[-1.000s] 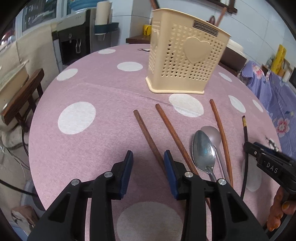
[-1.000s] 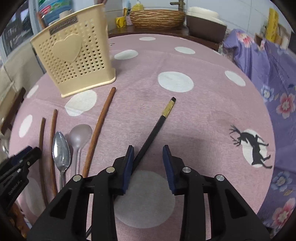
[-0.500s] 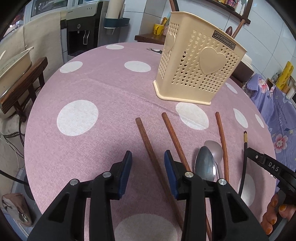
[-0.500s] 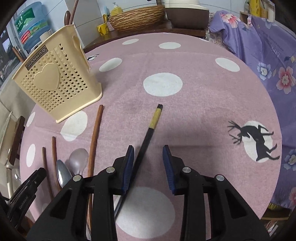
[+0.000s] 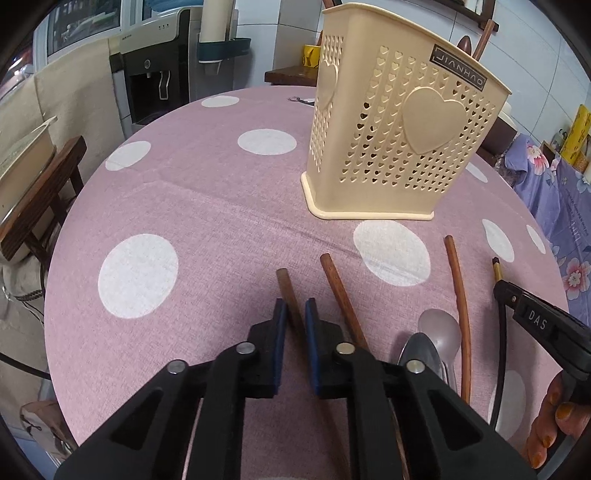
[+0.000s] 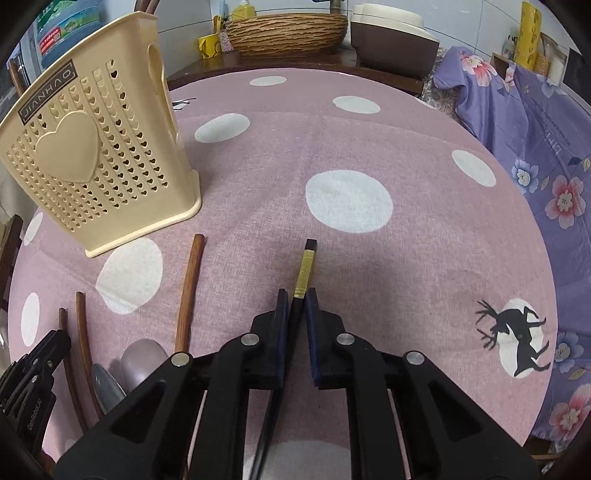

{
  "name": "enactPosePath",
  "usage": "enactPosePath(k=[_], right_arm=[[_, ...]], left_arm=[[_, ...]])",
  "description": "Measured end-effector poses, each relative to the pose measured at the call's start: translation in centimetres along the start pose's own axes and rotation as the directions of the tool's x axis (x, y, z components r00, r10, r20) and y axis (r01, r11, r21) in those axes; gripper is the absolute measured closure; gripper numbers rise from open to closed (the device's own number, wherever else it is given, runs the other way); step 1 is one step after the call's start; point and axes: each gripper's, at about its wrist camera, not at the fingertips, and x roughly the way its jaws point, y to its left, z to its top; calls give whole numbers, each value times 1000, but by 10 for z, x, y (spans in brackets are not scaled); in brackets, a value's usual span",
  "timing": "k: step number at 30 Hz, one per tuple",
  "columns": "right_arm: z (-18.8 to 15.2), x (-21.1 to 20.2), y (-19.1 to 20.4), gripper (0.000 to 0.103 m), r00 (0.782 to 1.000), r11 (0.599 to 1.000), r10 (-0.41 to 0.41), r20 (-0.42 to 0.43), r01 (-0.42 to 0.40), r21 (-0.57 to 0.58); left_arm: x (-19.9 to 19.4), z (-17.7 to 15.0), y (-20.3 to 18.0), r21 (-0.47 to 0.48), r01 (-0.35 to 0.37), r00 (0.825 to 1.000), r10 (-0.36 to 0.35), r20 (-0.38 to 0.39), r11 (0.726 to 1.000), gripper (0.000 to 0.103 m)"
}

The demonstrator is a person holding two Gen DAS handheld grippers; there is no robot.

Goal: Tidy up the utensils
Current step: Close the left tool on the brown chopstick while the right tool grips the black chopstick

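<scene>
A cream perforated utensil holder (image 5: 399, 136) stands upright on the pink dotted tablecloth; it also shows in the right wrist view (image 6: 92, 162). My left gripper (image 5: 294, 314) is shut on a brown wooden chopstick (image 5: 286, 286). A second brown chopstick (image 5: 338, 290) lies just right of it. Two spoons (image 5: 437, 332) and a longer brown chopstick (image 5: 460, 291) lie further right. My right gripper (image 6: 295, 306) is shut on a black chopstick with a gold band (image 6: 306, 271).
The round table's edge (image 5: 55, 258) drops off at the left, with a wooden chair (image 5: 40, 199) beyond. A purple floral cloth (image 6: 546, 147) lies beyond the right edge. A wicker basket (image 6: 286, 33) sits on a sideboard behind.
Both grippers moved forward along their chopsticks and closed on them: the left on the brown chopstick, the right on the black one. Both were open before.
</scene>
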Motion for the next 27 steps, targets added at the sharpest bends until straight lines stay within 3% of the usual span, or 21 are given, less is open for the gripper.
enactPosePath(k=[7,17,22,27], right_arm=[[0,0,6,95,1000,999,19,4,-19,-31],[3,-13,-1,95,989,990,141,35,-141,-12],[8,-35,-7,95,972,976,218,92,-218,-9],[16,-76,-17,95,937,954,299,181,-297,-40]], left_arm=[[1,2,0,-1,14,1000,-14,-4,1000,93],[1,7,2,-24,39,999,-38,7,999,94],[-13,14,4,-28,65,997,-64,46,997,95],[-43,28,9,-27,110,986,-105,126,994,95]])
